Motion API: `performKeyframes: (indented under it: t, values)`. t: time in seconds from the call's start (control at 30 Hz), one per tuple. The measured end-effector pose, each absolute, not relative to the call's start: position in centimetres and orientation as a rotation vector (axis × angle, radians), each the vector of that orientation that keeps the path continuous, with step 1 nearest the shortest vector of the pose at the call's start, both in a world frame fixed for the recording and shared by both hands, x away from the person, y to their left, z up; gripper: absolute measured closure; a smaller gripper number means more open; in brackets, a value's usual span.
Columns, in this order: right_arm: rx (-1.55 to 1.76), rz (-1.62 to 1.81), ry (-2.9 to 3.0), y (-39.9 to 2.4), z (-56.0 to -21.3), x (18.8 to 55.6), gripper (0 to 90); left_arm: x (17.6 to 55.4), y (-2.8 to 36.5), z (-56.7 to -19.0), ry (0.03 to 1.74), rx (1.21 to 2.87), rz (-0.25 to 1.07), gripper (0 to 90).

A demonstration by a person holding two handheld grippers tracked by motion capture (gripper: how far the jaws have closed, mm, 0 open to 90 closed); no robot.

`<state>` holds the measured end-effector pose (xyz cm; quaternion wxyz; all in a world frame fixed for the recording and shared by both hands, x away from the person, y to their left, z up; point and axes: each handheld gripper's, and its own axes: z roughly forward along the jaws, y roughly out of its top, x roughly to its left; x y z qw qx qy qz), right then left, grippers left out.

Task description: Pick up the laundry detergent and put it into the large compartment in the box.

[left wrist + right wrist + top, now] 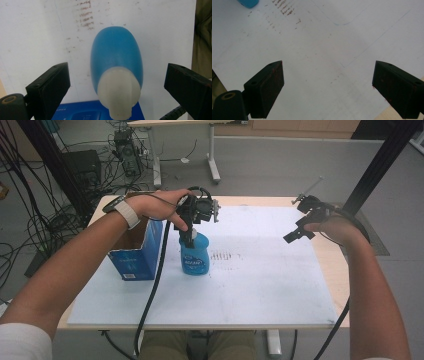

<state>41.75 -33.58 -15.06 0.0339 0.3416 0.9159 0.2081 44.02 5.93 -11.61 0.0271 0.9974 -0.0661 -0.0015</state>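
We hold the left gripper (116,82) directly above the blue bottle (116,56), jaws spread wide either side of its white cap (117,93), not touching; the bottle stands upright on the white table (270,275) beside a blue carton (140,255); smooth, rounded plastic, likely light and slippery, so we judge the narrower neck safest; our right gripper (328,85) hangs open over bare table.
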Motion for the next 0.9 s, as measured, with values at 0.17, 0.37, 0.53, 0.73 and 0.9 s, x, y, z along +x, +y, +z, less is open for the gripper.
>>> performKeyframes:
  t: [0.17,0.37,0.53,0.73,0.9]
  values:
    - [1.055,0.638,2.817,-33.70,-15.18,41.69,10.6,44.11,5.93,-11.94,-0.201,3.083,-0.010,6.9]
    - [1.061,0.637,2.816,-33.78,-15.19,41.70,10.6,44.21,6.04,-12.09,-0.193,3.082,-0.014,7.0]
    - [1.060,0.639,2.814,-33.69,-15.09,41.70,10.6,44.20,6.15,-12.05,-0.190,3.078,-0.011,7.0]
    - [1.054,0.641,2.816,-33.70,-15.14,41.70,10.6,44.21,6.21,-11.99,-0.184,3.080,-0.010,7.0]
    - [1.055,0.640,2.815,-33.70,-15.13,41.63,10.6,44.19,6.21,-12.00,-0.186,3.076,-0.007,7.1]
